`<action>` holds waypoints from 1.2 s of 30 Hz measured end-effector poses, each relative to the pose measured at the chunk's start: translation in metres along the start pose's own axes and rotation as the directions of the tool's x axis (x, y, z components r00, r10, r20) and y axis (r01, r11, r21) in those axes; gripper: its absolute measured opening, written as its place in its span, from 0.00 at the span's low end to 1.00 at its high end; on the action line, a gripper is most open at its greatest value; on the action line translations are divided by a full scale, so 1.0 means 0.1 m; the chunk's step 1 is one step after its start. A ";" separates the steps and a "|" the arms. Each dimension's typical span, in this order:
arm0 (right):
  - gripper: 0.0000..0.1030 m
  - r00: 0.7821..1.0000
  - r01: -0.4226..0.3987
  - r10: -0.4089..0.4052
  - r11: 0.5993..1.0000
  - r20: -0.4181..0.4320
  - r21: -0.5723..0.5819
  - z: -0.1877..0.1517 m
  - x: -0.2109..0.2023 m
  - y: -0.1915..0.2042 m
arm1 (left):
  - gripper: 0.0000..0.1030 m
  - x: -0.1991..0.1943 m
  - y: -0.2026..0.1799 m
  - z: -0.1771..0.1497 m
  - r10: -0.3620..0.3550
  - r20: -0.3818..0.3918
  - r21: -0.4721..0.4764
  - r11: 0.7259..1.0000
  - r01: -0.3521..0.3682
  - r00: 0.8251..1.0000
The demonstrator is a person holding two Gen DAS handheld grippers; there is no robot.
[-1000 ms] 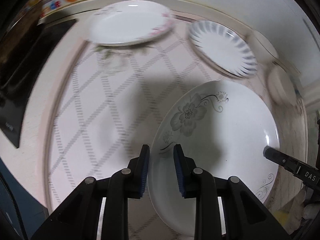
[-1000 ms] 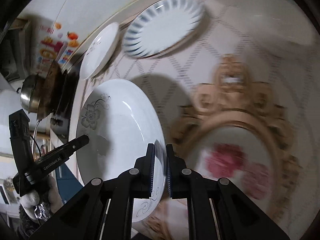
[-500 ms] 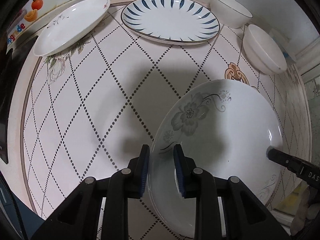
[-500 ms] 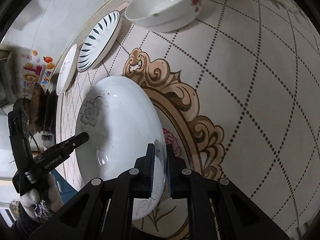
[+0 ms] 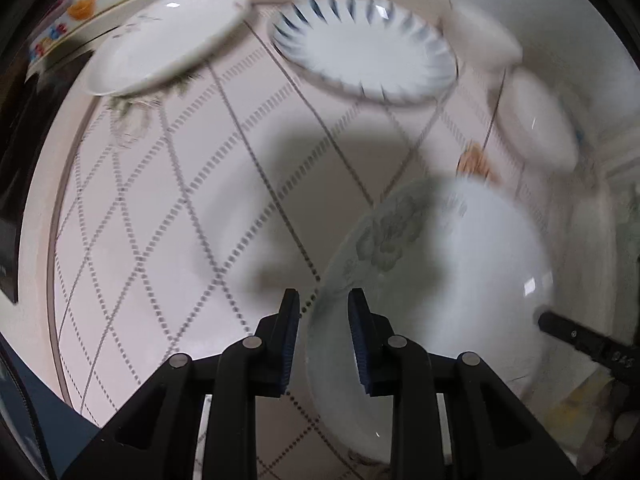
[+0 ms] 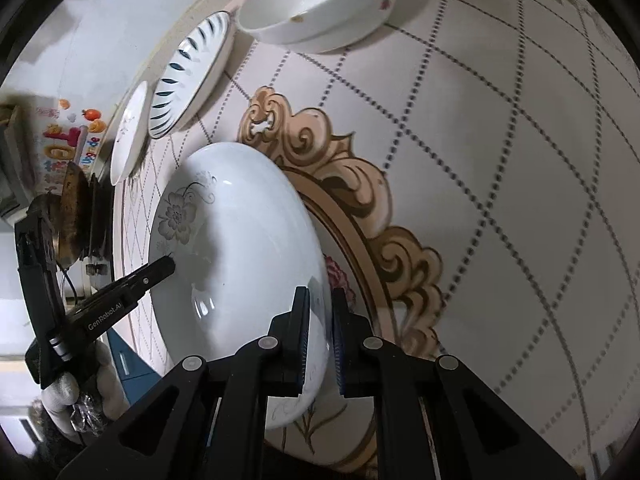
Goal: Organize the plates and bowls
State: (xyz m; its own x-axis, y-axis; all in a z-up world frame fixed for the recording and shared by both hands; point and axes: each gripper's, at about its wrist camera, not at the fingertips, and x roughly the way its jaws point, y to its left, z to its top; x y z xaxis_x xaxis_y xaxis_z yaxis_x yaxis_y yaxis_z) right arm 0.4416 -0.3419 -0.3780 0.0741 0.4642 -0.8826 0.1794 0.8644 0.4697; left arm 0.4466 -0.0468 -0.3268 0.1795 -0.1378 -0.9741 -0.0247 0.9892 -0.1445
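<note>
On the left gripper (image 6: 170,267), seen from the right wrist view, we read "GenRobot.AI" along one arm. On the wall at the far left a poster (image 6: 66,136) shows fruit pictures and coloured letters we cannot read.

Our right gripper (image 6: 319,334) has its fingers (image 6: 301,336) nearly pressed together, pinching the near rim of the big flowered plate (image 6: 236,248). The left gripper's fingers (image 5: 289,340) straddle the opposite rim of the same plate (image 5: 432,280); a gap shows between the rim and the left pad, so we cannot tell whether they pinch it. The plate sits tilted between the two grippers, above the tabletop (image 6: 500,184), whose white cloth carries a dotted diamond grid and a gold scroll ornament with a red flower.

Further off, near the wall, lie a blue-striped plate (image 5: 364,46), a plain white plate (image 5: 168,40) to its left, and a bowl (image 6: 316,4) with small red flowers on its rim. The left view is motion-blurred.
</note>
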 end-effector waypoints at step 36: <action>0.10 0.994 0.048 -0.018 0.961 0.109 -0.271 2.64 1.63 3.19 | 0.18 0.29 2.50 2.07 0.111 0.164 -0.276 0.959 -0.062 0.980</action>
State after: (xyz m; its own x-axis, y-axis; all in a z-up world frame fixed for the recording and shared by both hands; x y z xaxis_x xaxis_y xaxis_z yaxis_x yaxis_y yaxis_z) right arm 0.7700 -0.0419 -0.3770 0.1775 0.4243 -0.8880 -0.0896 0.9055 0.4147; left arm 0.6489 0.2065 -0.3548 0.3348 -0.0173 -0.9421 -0.3065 0.9434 -0.1263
